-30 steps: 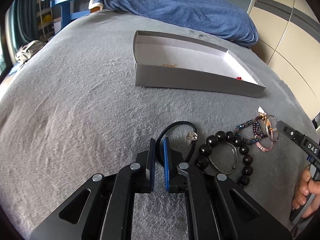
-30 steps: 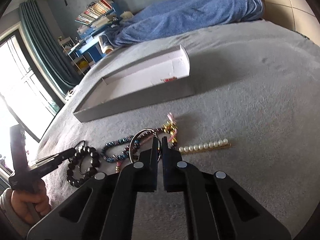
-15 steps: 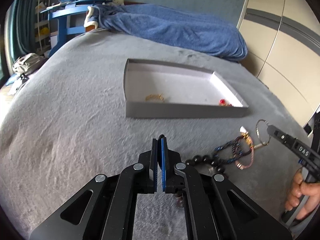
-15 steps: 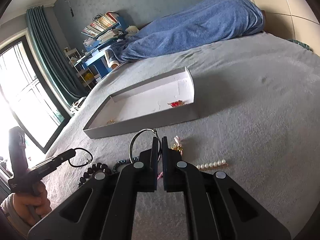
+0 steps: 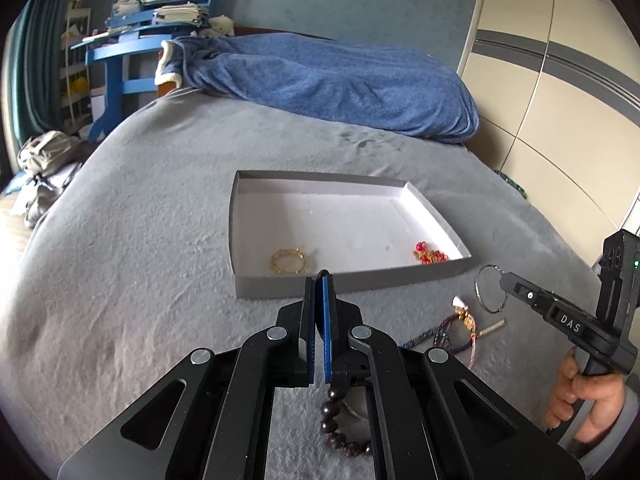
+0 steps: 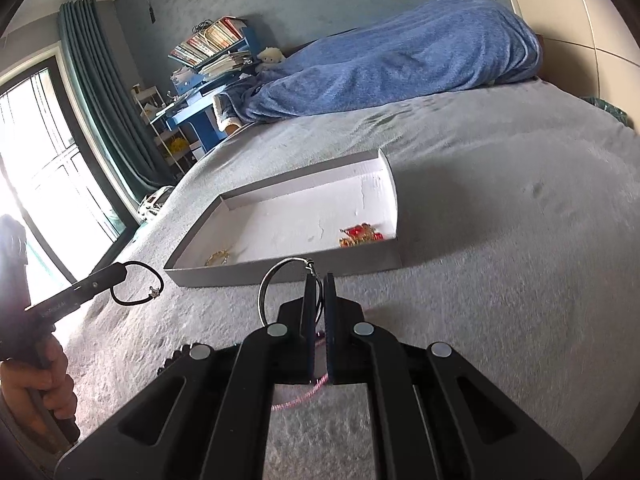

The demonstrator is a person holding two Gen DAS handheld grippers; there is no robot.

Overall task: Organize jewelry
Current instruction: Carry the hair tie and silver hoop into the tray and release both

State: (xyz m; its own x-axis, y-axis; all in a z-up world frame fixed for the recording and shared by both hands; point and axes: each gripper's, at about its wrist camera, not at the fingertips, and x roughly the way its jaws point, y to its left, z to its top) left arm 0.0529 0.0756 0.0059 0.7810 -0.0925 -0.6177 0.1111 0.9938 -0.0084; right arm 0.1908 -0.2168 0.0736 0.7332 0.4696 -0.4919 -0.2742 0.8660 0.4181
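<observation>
A shallow grey box (image 5: pixel 356 280) with a white inside lies on the grey bed; it holds a gold chain (image 5: pixel 288 261) and a red bead piece (image 5: pixel 430 254). My left gripper (image 5: pixel 319 280) is shut on a black cord bracelet, seen hanging from it in the right wrist view (image 6: pixel 138 284), just short of the box's near wall. My right gripper (image 6: pixel 318 280) is shut on a thin silver bangle (image 6: pixel 276 284), raised before the box (image 6: pixel 280 272); it also shows in the left wrist view (image 5: pixel 490 288). Dark wooden beads (image 5: pixel 340 432) and braided bracelets (image 5: pixel 452 330) lie on the bed below.
A blue blanket (image 5: pixel 328 76) is heaped at the bed's far end. A blue desk with books (image 5: pixel 132 40) stands beyond the bed at the left. A cream wall panel (image 5: pixel 560 80) runs along the right. A window with dark curtains (image 6: pixel 60 140) is at the left.
Both grippers have lifted off the bed and moved toward the box. The left carries the black cord bracelet up, the right carries the silver bangle. The box looks nearer now.
</observation>
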